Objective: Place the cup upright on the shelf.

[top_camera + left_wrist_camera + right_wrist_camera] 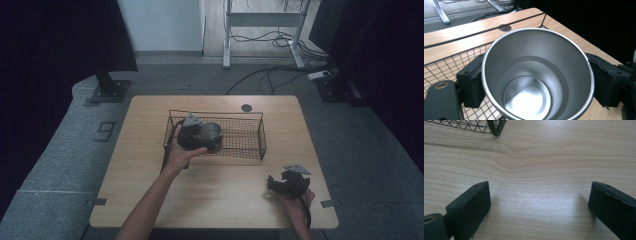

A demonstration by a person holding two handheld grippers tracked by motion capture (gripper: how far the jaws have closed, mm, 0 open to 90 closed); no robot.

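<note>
Overhead, a pale wooden table (215, 200) — grey carpet (60, 165), trailing cables (270, 75) behind.

a metal cup (537, 75), plain brushed steel with a bright rolled rim, tapering toward a round, shiny base. empty inside, walls smooth with a faint step partway down. clamped on both sides of its wall by black padded jaws, mouth tipped toward the left gripper view's camera. held over the left end of a black wire basket (250, 142), seen in the high view as a grey cylinder (210, 133) lying roughly level above the mesh.
</note>
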